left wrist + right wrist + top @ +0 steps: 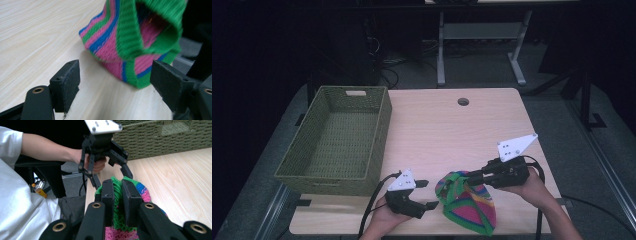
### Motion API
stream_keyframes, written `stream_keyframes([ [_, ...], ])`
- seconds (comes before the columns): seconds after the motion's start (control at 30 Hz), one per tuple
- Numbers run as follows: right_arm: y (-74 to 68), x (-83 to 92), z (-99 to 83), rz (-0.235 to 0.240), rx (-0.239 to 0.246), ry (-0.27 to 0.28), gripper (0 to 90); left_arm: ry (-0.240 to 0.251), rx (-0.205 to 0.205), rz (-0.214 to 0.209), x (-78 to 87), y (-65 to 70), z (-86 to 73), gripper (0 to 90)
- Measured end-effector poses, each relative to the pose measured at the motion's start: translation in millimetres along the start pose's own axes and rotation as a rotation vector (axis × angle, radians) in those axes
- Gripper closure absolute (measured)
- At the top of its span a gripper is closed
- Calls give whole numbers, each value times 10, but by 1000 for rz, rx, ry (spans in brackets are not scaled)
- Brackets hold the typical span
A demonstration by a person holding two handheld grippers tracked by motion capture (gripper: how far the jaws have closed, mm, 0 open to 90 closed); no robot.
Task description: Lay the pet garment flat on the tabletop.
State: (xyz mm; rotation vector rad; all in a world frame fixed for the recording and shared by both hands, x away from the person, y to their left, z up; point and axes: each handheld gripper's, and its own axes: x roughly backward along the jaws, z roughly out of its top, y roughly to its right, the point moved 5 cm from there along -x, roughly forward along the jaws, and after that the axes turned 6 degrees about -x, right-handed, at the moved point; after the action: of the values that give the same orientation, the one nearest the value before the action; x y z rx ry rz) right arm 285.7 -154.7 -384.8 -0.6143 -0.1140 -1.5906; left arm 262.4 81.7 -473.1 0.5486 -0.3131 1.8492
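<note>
A knitted piece (469, 202) striped in green, pink and blue rests near the table's front edge, its green rim lifted. My right gripper (468, 176) is shut on that rim; in the right gripper view the pads (108, 192) pinch the green knit (117, 216) between them. My left gripper (428, 194) stands open just left of the knit, not touching it. In the left gripper view the striped knit (110, 42) hangs ahead of my left gripper (116, 71), its rim folded open above the table. The right gripper view also has the left gripper (113, 180) facing me beyond the knit.
A green woven basket (382, 131) stands on the left half of the wooden table (452, 130), and nothing shows inside it. A cable hole (463, 102) is at the table's far edge. Grey desk legs (441, 50) stand on the floor behind.
</note>
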Motion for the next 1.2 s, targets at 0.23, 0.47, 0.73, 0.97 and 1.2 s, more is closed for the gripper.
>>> stream_keyframes([
  [0.23,23,71,36,23,-11,22,807,-2,-68,30,-44,-53,34,265],
  [0.47,36,74,59,32,-8,21,807,89,-148,36,-47,-1,223,439],
  [0.73,69,81,48,27,-21,23,807,109,-171,24,-55,-20,260,714],
  [0.97,112,111,18,15,-36,19,807,130,-172,18,-26,-9,320,820],
  [1.2,177,130,-36,0,-54,8,807,120,-190,13,43,-10,392,841],
])
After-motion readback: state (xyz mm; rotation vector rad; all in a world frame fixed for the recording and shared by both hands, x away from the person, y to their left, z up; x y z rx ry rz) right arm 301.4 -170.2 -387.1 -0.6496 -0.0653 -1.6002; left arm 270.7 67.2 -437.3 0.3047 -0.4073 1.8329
